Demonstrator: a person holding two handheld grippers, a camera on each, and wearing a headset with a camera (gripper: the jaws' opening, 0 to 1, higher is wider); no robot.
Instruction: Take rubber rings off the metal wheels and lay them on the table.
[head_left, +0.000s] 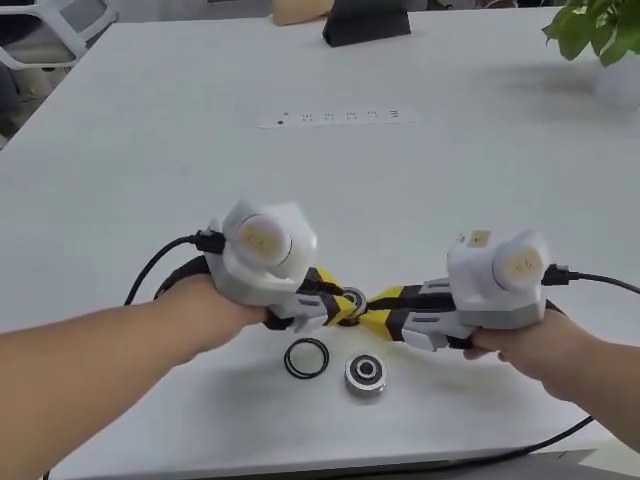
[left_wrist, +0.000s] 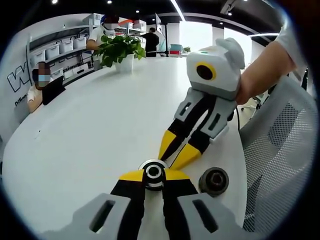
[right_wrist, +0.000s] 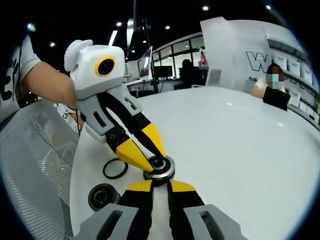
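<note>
On the white table (head_left: 150, 150), the held wheel (head_left: 350, 300) is silver with a black rim. It sits between the left gripper (head_left: 338, 306) and the right gripper (head_left: 378, 300), both white-bodied with black jaws tipped in yellow and black cables (head_left: 160, 262). On the person's side of the held wheel are a black rubber ring (head_left: 306, 358) and a second wheel (head_left: 366, 373) banded silver and dark grey; far beyond it are a white power strip (head_left: 335, 117) with dark markings and a green-leaved plant (head_left: 595, 25).
</note>
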